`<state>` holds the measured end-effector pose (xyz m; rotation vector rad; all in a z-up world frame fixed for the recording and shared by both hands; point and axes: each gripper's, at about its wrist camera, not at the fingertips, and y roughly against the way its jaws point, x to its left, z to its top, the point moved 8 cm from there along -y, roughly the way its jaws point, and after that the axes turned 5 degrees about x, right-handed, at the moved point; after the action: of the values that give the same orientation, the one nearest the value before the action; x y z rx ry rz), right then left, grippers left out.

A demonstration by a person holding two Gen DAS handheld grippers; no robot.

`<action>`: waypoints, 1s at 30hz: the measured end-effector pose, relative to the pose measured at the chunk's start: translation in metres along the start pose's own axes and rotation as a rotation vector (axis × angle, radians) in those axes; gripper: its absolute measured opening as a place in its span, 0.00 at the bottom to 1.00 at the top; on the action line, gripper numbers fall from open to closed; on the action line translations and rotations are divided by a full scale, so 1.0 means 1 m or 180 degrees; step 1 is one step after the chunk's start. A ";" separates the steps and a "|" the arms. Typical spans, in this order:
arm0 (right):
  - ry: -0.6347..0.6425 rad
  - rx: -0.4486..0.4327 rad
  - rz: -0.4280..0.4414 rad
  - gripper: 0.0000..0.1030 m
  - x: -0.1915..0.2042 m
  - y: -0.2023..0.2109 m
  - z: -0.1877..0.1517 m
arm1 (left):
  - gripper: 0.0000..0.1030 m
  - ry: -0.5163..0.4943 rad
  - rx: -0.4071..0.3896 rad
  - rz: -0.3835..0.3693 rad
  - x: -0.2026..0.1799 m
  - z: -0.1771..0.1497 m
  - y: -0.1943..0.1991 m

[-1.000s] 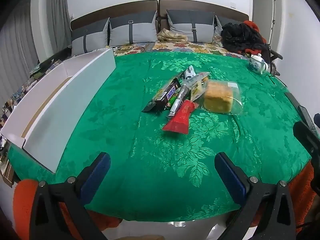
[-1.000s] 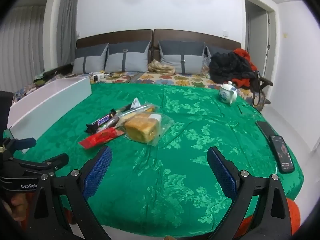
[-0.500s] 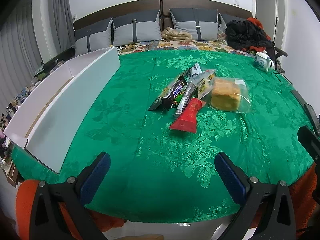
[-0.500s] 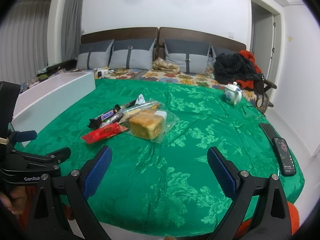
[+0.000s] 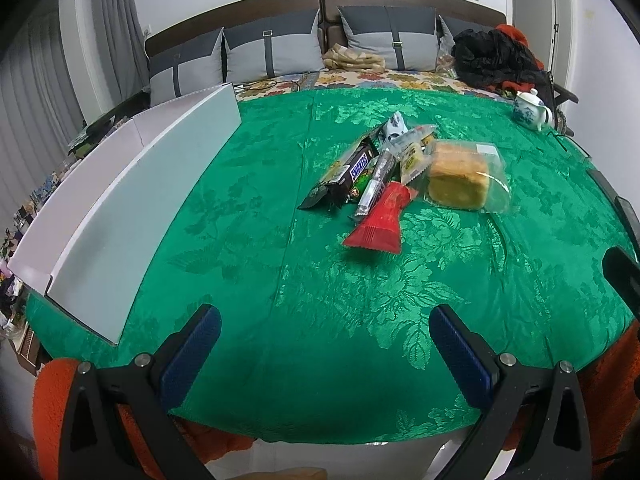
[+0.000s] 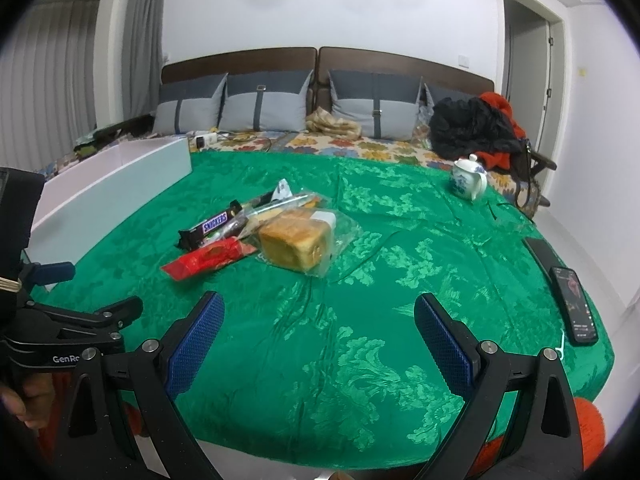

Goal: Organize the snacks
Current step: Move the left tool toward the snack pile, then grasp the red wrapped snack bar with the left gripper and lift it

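A pile of snacks lies mid-table on the green cloth: a Snickers bar, a red packet, a bagged bread block, and several small wrappers. A long white box stands open at the left. My left gripper is open and empty over the near edge, well short of the snacks. My right gripper is open and empty, also near the front edge. The left gripper also shows at the left of the right wrist view.
A white teapot stands at the far right. A phone and a dark remote lie on the right edge. Pillows and dark clothes lie on the bed behind the green cloth.
Both grippers have moved a little forward and tilted up; the snacks sit slightly lower and nearer in both views. Nothing on the table has moved.
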<state>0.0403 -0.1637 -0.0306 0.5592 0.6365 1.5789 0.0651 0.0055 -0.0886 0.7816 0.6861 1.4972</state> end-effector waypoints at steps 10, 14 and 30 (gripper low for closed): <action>-0.0038 0.0103 0.0031 0.95 -0.001 -0.011 -0.005 | 1.00 0.0044 0.0553 -0.0176 0.001 -0.019 -0.045; -0.0077 0.0259 0.0106 0.95 -0.004 -0.027 -0.010 | 1.00 -0.0101 0.0694 -0.0182 -0.002 -0.013 -0.072; -0.0106 0.1074 0.0339 0.95 -0.008 -0.110 -0.056 | 1.00 0.0033 0.0534 -0.0300 0.007 -0.003 -0.093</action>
<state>0.0831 -0.1691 -0.1469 0.8807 0.8674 1.5667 0.1178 0.0192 -0.1644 0.8571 0.8531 1.3717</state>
